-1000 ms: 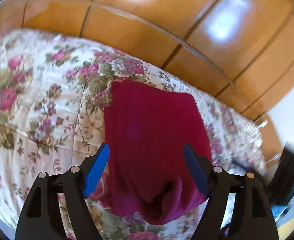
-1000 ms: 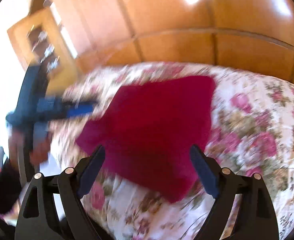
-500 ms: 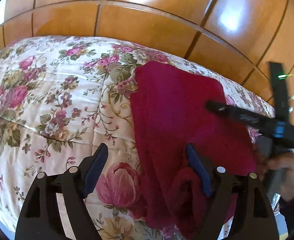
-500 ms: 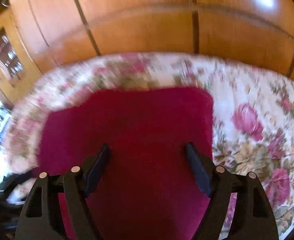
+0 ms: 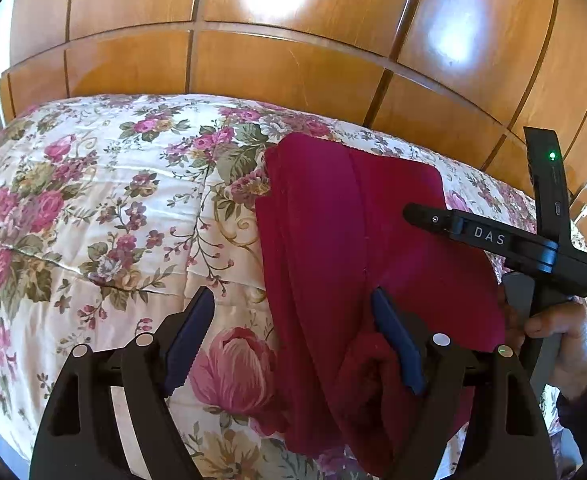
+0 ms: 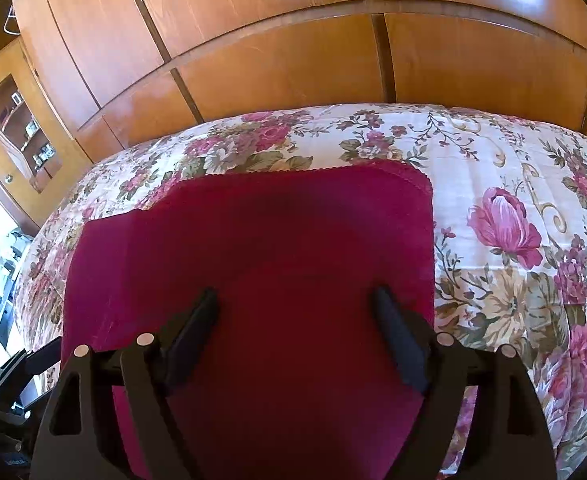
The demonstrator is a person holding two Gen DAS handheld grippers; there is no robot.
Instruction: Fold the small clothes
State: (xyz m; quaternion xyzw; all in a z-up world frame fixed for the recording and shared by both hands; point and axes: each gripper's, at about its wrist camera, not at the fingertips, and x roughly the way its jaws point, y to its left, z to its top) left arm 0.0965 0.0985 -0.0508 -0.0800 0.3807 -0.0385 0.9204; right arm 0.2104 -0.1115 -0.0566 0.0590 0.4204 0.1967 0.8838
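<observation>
A dark red garment (image 6: 277,272) is laid flat on the bed's floral bedspread (image 5: 93,208), before a wooden wardrobe (image 5: 293,68). The right gripper (image 6: 295,300) is held above it, its jaws spread, after opening slightly. The left gripper (image 5: 293,300) is spread over the garment's bunched near-left edge, nothing pinched.

"DAS" on the right gripper (image 5: 489,236) finger

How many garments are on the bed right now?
1: a dark red garment lying on the floral bedspread, under the right gripper. More could be hidden beneath it.
</observation>
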